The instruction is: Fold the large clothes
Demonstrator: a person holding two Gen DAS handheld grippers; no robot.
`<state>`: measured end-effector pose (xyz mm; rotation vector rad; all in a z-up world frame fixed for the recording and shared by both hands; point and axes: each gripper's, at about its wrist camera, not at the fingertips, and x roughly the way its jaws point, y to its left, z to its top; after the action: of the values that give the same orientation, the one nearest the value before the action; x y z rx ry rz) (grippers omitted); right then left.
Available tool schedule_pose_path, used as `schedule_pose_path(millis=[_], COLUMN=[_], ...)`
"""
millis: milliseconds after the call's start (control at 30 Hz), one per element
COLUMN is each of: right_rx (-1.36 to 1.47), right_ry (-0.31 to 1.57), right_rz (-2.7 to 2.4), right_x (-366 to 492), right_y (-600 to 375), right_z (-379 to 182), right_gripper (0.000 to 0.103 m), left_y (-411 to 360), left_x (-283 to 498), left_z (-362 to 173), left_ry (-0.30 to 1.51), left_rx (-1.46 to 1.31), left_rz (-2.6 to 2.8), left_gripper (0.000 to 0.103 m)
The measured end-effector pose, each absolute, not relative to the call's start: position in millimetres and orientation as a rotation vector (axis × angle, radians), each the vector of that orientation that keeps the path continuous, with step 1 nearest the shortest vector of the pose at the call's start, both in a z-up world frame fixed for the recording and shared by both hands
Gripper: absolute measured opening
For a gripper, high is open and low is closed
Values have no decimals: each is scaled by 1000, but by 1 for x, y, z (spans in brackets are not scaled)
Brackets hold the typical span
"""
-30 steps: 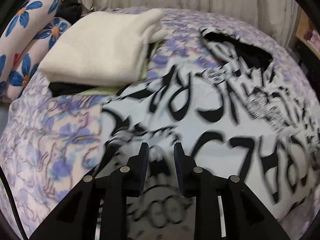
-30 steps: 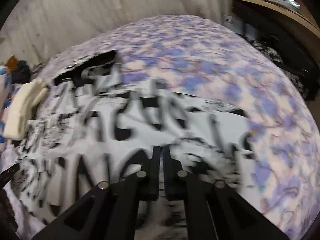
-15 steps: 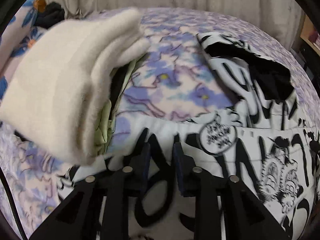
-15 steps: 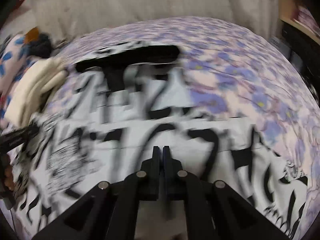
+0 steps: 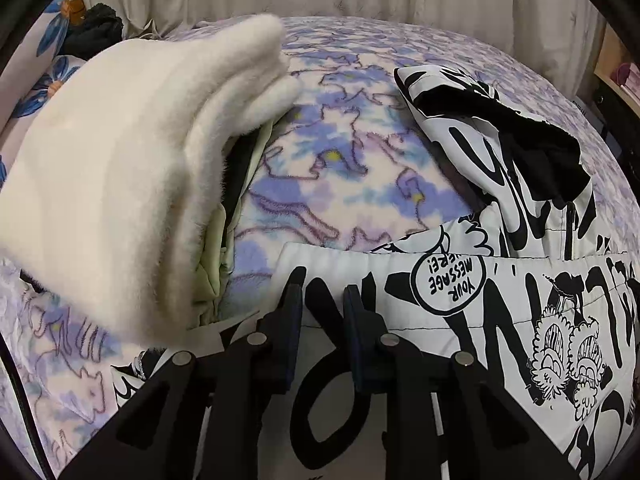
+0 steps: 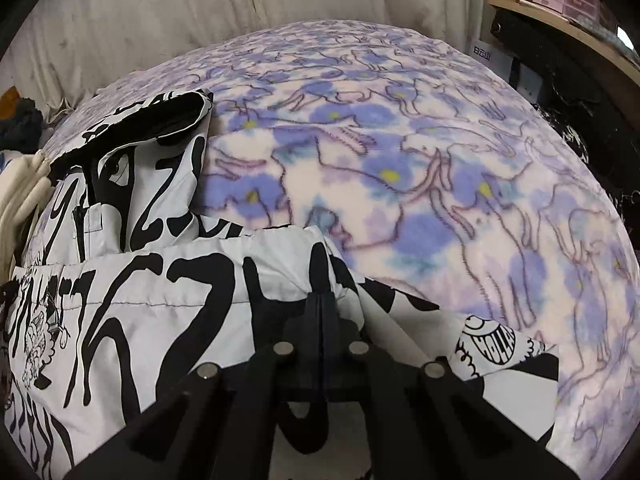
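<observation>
Flowered fleece bedding (image 6: 440, 184) carries the printed jacket (image 5: 520, 300), its folded edge running left to right just beyond both tools: the left gripper (image 5: 322, 300) narrowly parted over the cloth, the right gripper (image 6: 320, 308) clamped shut on it.

A bed is covered by a fleece blanket (image 5: 340, 168) printed with purple flowers. A black-and-white printed jacket (image 6: 168, 280) is spread on it, and a stack of folded clothes (image 5: 120, 168) is set beside the jacket.
</observation>
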<state>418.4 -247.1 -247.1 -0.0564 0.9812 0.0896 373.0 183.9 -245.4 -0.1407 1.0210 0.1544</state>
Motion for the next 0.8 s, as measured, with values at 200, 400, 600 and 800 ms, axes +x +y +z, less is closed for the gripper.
schedule_pose_path(millis=[200,400,600,800], right_rx=[-36,12,86,121], right_ry=[1052,1090,1156,1220], right_rz=[105,154,197,243], right_x=[418,418,422,431], right_y=[-243,-234,-219,-201], right_z=[-236,-203,-180,-157], right_gripper=[2,3,36,44], left_y=[178,170,158,149], left_x=[380,389,399,414], left_z=[-230,-196,-167,-141], left_ry=[1066,1069,1114,1161], left_rx=[-169,-177,-168,-174], left_rz=[120,60,-20,-106], left_gripper=[46,62,67,70])
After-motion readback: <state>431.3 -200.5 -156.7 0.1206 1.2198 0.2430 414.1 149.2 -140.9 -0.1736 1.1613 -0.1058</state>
